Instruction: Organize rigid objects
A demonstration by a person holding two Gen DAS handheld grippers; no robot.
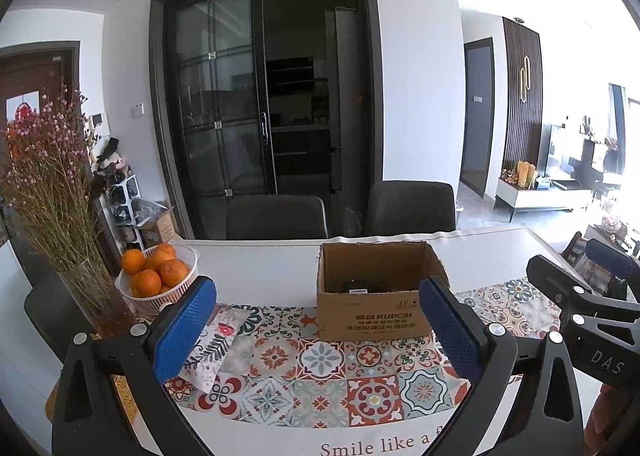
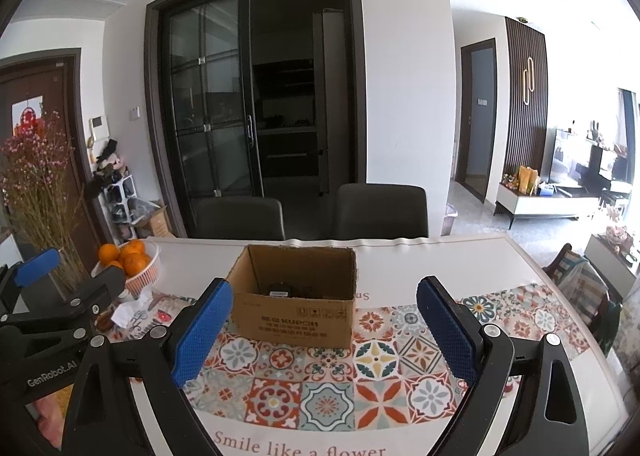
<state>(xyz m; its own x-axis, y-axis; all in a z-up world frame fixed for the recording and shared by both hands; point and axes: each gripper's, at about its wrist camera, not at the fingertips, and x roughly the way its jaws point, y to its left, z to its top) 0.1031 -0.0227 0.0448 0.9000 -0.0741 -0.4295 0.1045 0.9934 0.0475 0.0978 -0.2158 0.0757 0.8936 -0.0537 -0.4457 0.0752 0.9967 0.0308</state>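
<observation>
Left gripper [image 1: 316, 320]: jaws spread wide, nothing between the blue pads, nothing touched; held above the patterned table runner [image 1: 320, 376].

Right gripper [image 2: 324, 320]: jaws likewise spread wide, empty, touching nothing, above the same runner.

Cardboard box [image 1: 372, 296]: open-topped, upright, printed side facing the grippers. It stands on the runner beyond the fingertips, apart from them. In the left view it lies ahead and toward the right finger; in the right view ahead and toward the left finger. Its long axis runs across the line the jaws point along.

Dark items in the box [image 2: 286, 290]: low on the floor of the box, partly hidden by the near wall; kind not discernible.

Basket of oranges [image 1: 160, 276]: beyond the left gripper's left finger, beside a vase of dried flowers [image 1: 52, 192].

Floral packet [image 1: 216, 340]: partly covered by the left gripper's left pad.

Table text: cut off at the lower edge.
</observation>
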